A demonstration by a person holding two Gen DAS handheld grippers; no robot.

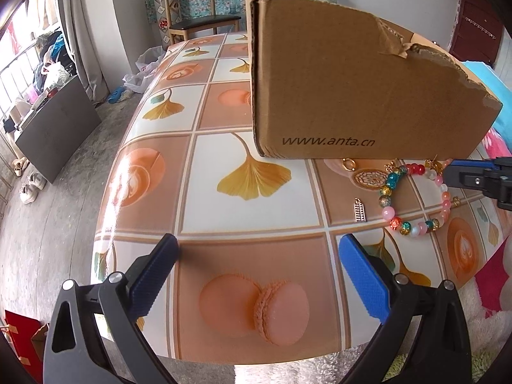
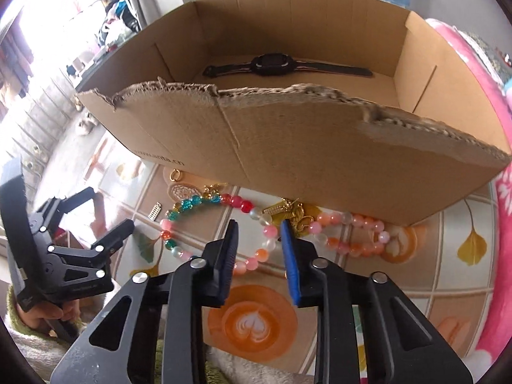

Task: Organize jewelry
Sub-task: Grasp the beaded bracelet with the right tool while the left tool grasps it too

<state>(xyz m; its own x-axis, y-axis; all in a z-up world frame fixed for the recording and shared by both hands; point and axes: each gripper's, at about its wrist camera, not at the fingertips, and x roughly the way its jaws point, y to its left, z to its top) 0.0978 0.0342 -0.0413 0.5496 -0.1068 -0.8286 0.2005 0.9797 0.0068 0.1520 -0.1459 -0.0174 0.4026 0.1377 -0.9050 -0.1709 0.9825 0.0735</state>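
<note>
Everything here sits relative to the torn brown cardboard box [image 2: 288,147], which stands on the tiled-pattern surface [image 1: 256,198] printed with ginkgo leaves and macarons.

Well to the left of the box and nearer the camera, the left gripper [image 1: 256,275] hovers over a printed macaron, its jaws spread wide with nothing between them.

Just in front of the box's near wall, from left to right, lie a small gold ring [image 2: 175,176], a little silver ladder-shaped charm [image 2: 155,213], a bracelet of teal, red, pink and white glass beads [image 2: 220,233], a cluster of gold trinkets [image 2: 292,216] touching the box's foot, and a second bracelet of pink and orange beads [image 2: 352,233].

The right gripper [image 2: 259,233] is poised above the multicoloured bracelet, its jaws narrowed to a small gap; the right-hand side of the bead loop shows in that gap, but the pads do not visibly press it.

Inside the box, against its far wall, lies a black wristwatch [image 2: 284,65]. The ragged near wall stands between the jewelry and the box's floor.
</note>
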